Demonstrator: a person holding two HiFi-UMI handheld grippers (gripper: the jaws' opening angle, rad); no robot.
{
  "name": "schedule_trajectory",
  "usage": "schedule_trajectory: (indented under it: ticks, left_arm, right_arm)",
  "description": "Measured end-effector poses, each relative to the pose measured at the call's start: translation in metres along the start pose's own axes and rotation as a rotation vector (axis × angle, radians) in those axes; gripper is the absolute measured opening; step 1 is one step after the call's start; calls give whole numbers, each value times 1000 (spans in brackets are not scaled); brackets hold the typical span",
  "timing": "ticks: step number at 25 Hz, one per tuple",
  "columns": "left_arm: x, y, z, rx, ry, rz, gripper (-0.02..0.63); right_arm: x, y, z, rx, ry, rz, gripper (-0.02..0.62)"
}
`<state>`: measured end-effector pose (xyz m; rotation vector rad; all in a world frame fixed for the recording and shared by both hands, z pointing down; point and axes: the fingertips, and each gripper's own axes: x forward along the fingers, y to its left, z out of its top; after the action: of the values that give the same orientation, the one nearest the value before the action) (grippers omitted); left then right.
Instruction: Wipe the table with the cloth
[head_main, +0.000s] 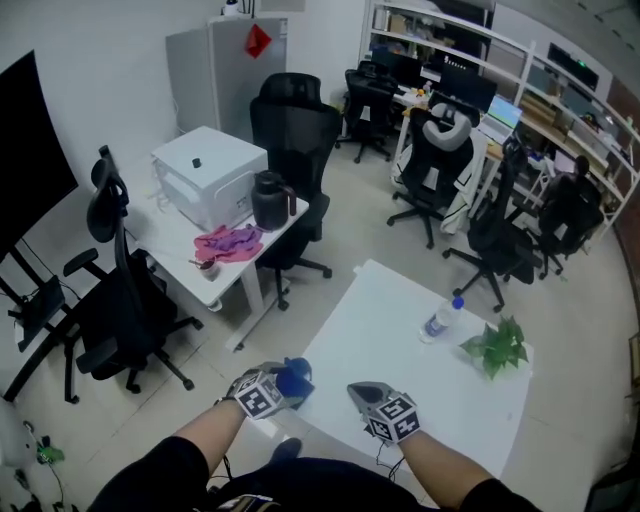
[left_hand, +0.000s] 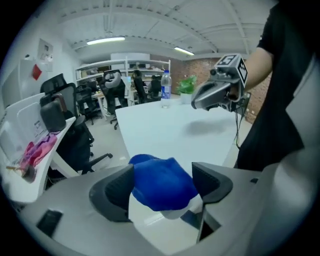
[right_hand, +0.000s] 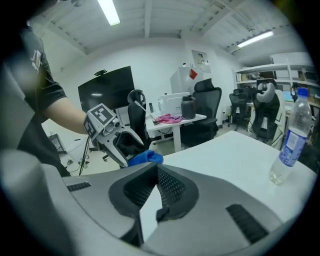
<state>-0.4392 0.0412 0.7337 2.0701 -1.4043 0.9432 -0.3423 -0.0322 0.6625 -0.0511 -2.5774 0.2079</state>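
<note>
A bunched blue cloth (head_main: 296, 378) lies at the near left corner of the white table (head_main: 400, 330). My left gripper (head_main: 285, 386) reaches it from the left. In the left gripper view the cloth (left_hand: 160, 189) fills the gap of that gripper (left_hand: 162, 172), whose jaws stand wide and do not squeeze it. My right gripper (head_main: 362, 392) hovers over the table's near edge, a hand's width right of the cloth. In the right gripper view that gripper (right_hand: 151, 172) has its jaws together with nothing between them, and the cloth (right_hand: 146, 158) shows beyond its tip.
A plastic water bottle (head_main: 440, 320) and a small green plant (head_main: 497, 346) stand toward the table's far right. To the left, across a strip of floor, is another desk (head_main: 262, 240) with a white printer, a black jug and a pink cloth (head_main: 228, 242). Black office chairs (head_main: 115, 300) stand around.
</note>
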Motion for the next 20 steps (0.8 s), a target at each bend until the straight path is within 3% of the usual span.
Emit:
schedule_trajectory:
  ticks: [5, 9, 11, 13, 14, 20]
  left_arm:
    - [29, 8, -24, 138, 148, -99, 368]
    - [42, 8, -29, 150, 190, -185, 364]
    - [42, 13, -27, 146, 190, -191, 348]
    - [41, 17, -23, 145, 182, -171, 273]
    - [41, 17, -21, 147, 178, -164, 185]
    - [40, 6, -16, 192, 191, -165, 137]
  right_arm:
    - [9, -1, -8, 4, 28, 0, 17]
    - [2, -7, -16, 18, 42, -20, 17]
    - [-2, -11, -20, 24, 50, -32, 17]
    - [-7, -14, -24, 29, 56, -42, 17]
    - [-10, -15, -25, 31, 58, -45, 17]
    - [-19, -15, -28, 38, 51, -56, 17]
